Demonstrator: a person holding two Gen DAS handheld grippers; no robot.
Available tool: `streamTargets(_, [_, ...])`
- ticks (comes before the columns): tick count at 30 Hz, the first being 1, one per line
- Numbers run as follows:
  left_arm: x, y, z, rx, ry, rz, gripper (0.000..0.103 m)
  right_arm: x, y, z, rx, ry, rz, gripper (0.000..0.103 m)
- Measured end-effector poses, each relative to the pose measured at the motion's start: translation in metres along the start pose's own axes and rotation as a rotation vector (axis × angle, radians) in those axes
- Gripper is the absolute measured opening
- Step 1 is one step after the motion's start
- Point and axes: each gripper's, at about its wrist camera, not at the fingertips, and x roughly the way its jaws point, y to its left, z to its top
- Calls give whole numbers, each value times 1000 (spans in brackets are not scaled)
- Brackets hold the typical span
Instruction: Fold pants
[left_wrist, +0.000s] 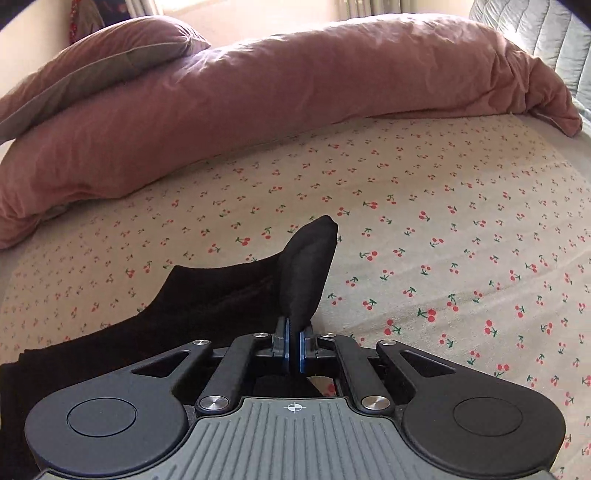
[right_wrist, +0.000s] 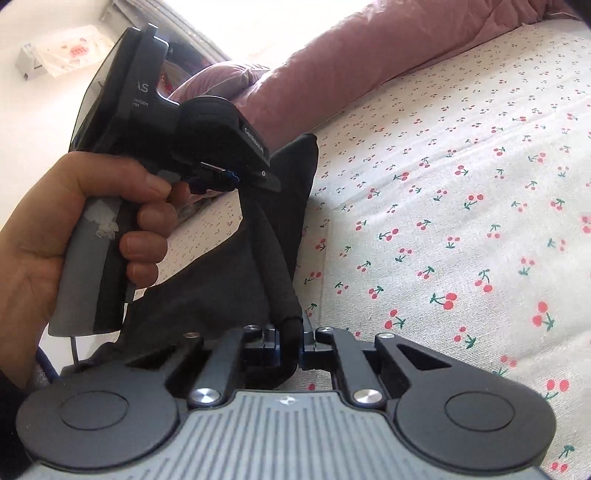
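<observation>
The black pants (left_wrist: 207, 295) lie on the cherry-print bed sheet (left_wrist: 443, 229), trailing to the lower left in the left wrist view. My left gripper (left_wrist: 294, 349) is shut on a raised fold of the pants, which sticks up past its blue pads. My right gripper (right_wrist: 291, 343) is shut on another edge of the black pants (right_wrist: 229, 273), lifted off the sheet. The left gripper (right_wrist: 236, 177) shows in the right wrist view, held by a hand (right_wrist: 55, 229), with the cloth stretched between both grippers.
A pink duvet (left_wrist: 258, 99) and a pillow (left_wrist: 96, 62) lie bunched along the far side of the bed. A grey quilted surface (left_wrist: 535, 33) is at the far right. The sheet (right_wrist: 461, 184) stretches out to the right of the pants.
</observation>
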Motion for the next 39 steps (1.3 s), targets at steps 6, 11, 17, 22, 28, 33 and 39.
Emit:
streamTargets(6, [-5,-21,7,-23,-34,17,4,-14,-7,2,66,-9,47,0])
streamTargets(11, [-15,-27,13,-34,-42,-20,3,-28,-14,8,95,-39,69,0])
streamTargets(17, [-38,-55,29,-73,-79,-108,3,-63,-38,26,106,-115,59,0])
streamTargets(22, [-60,-76,35,-91,-112,-257,3,-101,-64,40,86,-197,-12,0])
streamTargets(28, [-62,-35,23,-143,-123,-336,4,-110,-34,36,-68,-210,-38,0])
streamTargets(33, [-83,29,5,-179,-188,-324,4,-109,39,19,-322,-229,-26,0])
streamTargets(39, [-89,112,-22,-233,-228,-290,4,-62,123,-20,-512,-148,20,0])
